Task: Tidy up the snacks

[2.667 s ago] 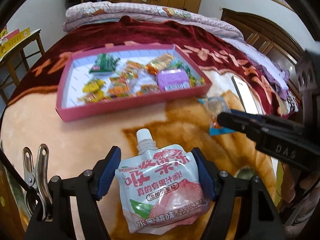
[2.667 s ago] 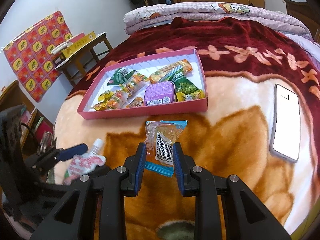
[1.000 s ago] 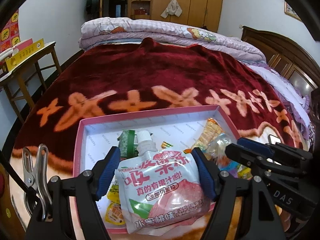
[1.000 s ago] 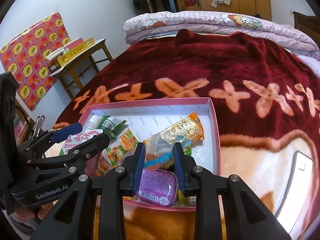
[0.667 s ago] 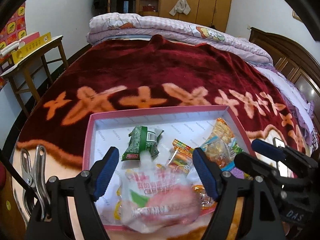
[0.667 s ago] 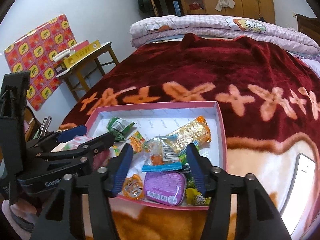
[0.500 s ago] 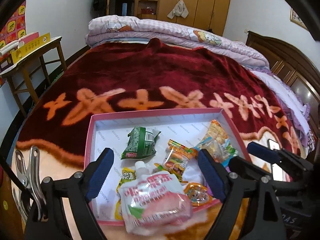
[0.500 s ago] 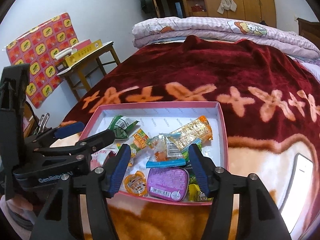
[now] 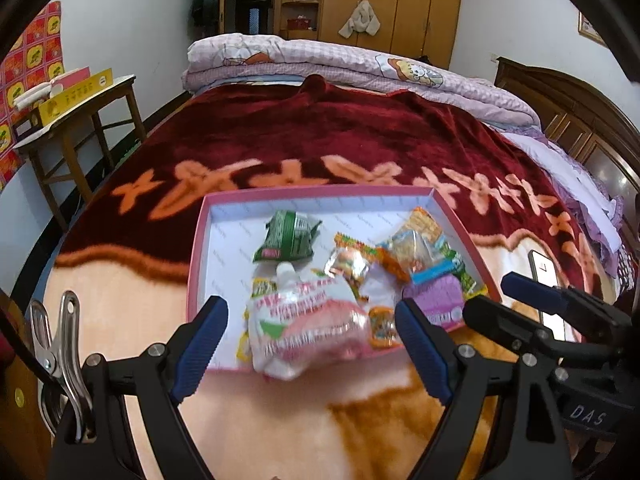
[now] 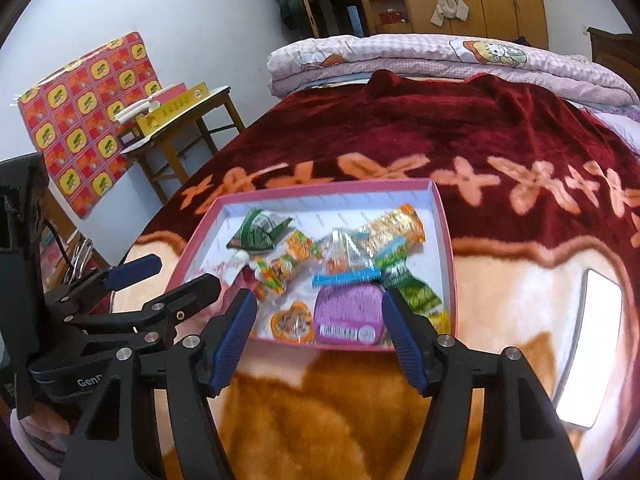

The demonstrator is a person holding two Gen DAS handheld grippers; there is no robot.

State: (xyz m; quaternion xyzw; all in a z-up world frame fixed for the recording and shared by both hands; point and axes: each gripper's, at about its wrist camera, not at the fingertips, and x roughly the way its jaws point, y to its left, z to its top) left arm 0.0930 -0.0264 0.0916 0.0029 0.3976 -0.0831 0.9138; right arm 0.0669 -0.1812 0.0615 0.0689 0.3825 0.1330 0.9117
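Snacks in the tray, both tools empty

The left tool [image 9: 312, 340] and right tool [image 10: 316, 332] gape apart; the jelly pouch [image 9: 304, 320] overhangs the pink tray [image 9: 198, 240] rim, so nudge it fully inside.

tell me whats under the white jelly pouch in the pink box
The jelly pouch lies over yellow snack packets at the pink box front edge; only their corners show. Anything else beneath is covered.
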